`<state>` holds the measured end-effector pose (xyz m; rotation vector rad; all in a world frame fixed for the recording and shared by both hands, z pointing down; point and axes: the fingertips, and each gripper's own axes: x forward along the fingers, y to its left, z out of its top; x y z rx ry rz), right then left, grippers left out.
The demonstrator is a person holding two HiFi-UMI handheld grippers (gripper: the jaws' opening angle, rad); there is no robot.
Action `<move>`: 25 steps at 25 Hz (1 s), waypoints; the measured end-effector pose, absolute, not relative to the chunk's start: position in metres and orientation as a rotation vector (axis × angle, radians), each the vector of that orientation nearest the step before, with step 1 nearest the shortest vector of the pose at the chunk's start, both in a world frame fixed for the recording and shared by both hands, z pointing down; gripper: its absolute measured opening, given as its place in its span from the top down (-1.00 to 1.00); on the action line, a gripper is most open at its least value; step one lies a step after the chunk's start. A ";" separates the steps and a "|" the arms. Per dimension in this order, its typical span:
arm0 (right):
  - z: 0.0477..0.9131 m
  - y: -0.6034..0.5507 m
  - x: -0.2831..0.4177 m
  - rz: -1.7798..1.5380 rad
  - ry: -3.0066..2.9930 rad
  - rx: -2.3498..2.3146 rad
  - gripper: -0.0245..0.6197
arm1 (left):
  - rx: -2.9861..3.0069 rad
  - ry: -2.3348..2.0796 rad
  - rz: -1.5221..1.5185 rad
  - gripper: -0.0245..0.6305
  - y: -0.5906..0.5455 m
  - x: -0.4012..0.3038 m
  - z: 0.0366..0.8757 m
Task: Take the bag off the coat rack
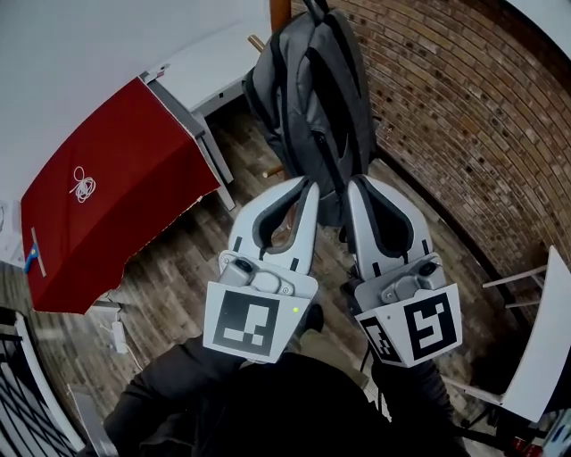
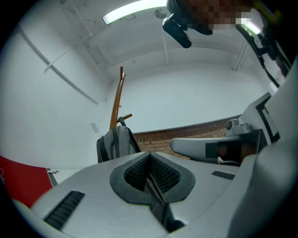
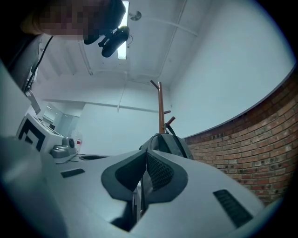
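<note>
Bag (image 1: 312,98): grey backpack in soft woven fabric, rounded and slumped, with darker padded straps and a dark zip line down the side. It hangs by its top loop from a peg on the coat rack (image 1: 280,11), which is a round pole of reddish-brown wood with short angled pegs; in the left gripper view the pole (image 2: 117,100) leans slightly, with the bag (image 2: 116,142) against its lower part. Left gripper (image 1: 310,185): smooth light-grey moulded plastic, long tapered jaws lined with black ribbed pads, jaws fully together with nothing between them (image 2: 149,155). Right gripper (image 1: 355,181): same build, jaws also together with nothing gripped (image 3: 143,155). Both point at the bag's lower end. The gripper views put the bag (image 3: 170,144) ahead of the tips, not touched. Each gripper carries a marker cube (image 1: 245,321) printed with blocky black-on-white squares, a pattern rather than text. Behind the bag to the right is a brick wall (image 1: 464,116), rough red-brown courses with pale mortar. The floor (image 1: 178,268) is worn grey-brown wood plank. To the left a table is draped in flat red cloth (image 1: 116,178), with a small coil of white cord (image 1: 83,185) on top. Beside it stands a white table (image 1: 214,62) with a smooth top.
</note>
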<state>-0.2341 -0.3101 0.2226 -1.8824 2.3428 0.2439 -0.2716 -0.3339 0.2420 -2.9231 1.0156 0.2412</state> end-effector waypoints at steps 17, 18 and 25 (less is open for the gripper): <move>0.166 -0.345 -0.180 0.333 2.411 -1.693 0.90 | -2.792 1.267 0.310 0.90 -0.378 -0.261 0.186; 0.162 -0.348 -0.180 0.342 2.414 -1.679 0.90 | -2.782 1.279 0.309 0.90 -0.379 -0.262 0.184; 0.155 -0.366 -0.186 0.349 2.445 -1.611 0.90 | -2.733 1.325 0.329 0.90 -0.394 -0.268 0.173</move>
